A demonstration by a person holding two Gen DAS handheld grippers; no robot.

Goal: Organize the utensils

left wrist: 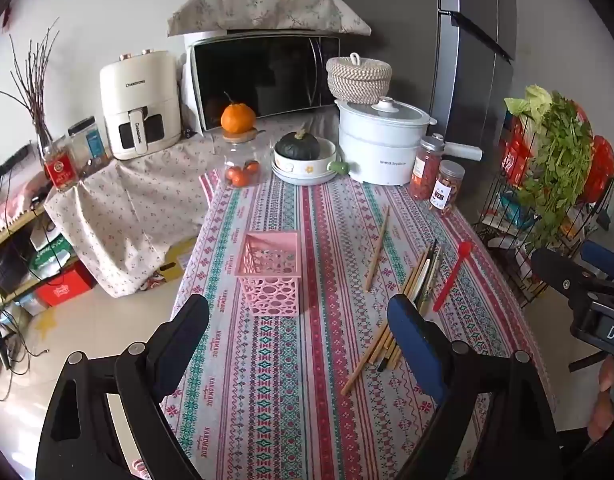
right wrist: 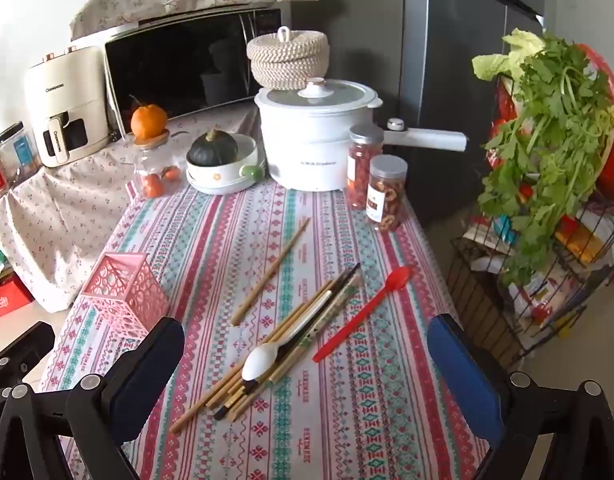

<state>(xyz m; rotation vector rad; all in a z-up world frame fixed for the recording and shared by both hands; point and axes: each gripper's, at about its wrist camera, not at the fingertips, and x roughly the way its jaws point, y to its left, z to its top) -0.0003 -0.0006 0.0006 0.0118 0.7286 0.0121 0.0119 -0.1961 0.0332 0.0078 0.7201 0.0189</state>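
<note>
several bamboo chopsticks [right wrist: 267, 344] lie bundled beside red spoon [right wrist: 359, 316].

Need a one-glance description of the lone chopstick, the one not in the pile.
Start at the white electric pot at the back of the striped tablecloth. In front of it, between the pink basket and the utensil pile, one bamboo chopstick lies alone, touching nothing.

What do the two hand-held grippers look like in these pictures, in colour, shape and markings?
The left gripper has a black frame of linked bars with round silver pivot pins; one finger pad is blue, the other dark. The right gripper looks the same in its own view. In the left wrist view its black body carries a plate with white letters, partly cut off.
</note>
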